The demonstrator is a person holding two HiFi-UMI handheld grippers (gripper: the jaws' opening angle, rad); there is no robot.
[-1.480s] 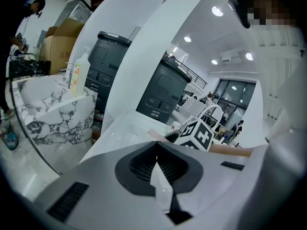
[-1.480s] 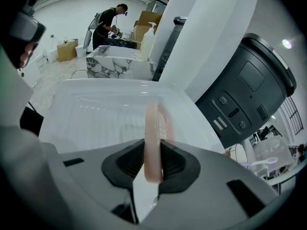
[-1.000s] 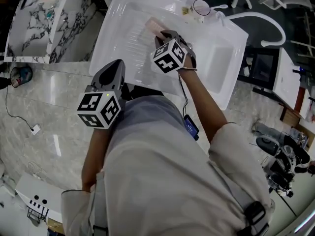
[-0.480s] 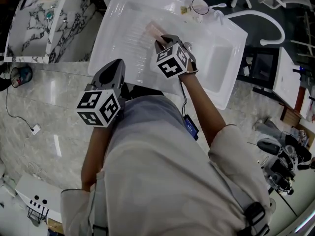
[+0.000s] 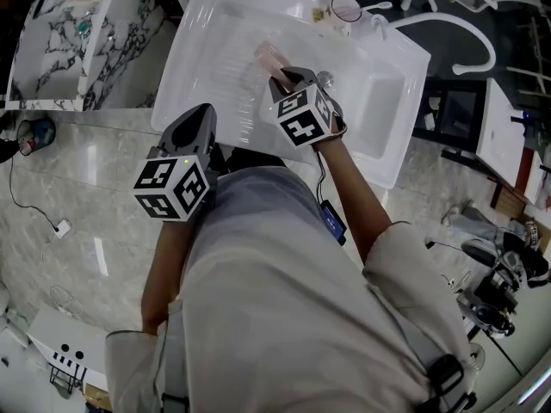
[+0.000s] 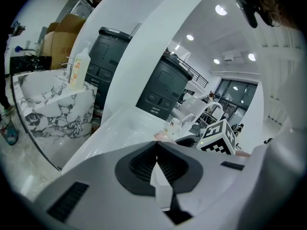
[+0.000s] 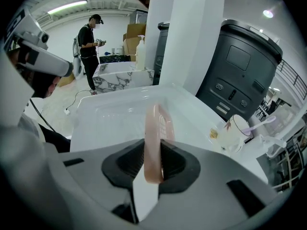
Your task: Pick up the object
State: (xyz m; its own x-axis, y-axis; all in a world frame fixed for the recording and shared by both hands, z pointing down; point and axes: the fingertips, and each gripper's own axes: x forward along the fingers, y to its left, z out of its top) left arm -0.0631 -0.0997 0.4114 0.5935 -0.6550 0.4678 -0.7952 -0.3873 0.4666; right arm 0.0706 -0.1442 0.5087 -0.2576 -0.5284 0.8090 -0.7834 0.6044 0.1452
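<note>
A flat, pale pink plastic piece [image 7: 156, 128] stands on edge between the jaws of my right gripper [image 7: 153, 164], which is shut on it. In the head view that gripper [image 5: 281, 79] hangs over the ribbed draining board of a white sink unit [image 5: 215, 50], and the pink piece [image 5: 269, 56] sticks out past its tips. My left gripper [image 5: 201, 119] is held back at the unit's near edge. Its jaws [image 6: 156, 145] meet at the tips with nothing between them.
A glass cup [image 5: 349, 10] with a spoon stands at the far rim beside a white curved tap [image 5: 469, 37]. The sink basin [image 5: 379, 110] lies right of the board. A marble counter [image 5: 60, 33] stands left, dark bins [image 7: 240, 71] behind, and a person [image 7: 91, 47] far off.
My right gripper has drawn a little toward the person with the pink piece and rolled slightly. The left gripper has stayed where it was.
</note>
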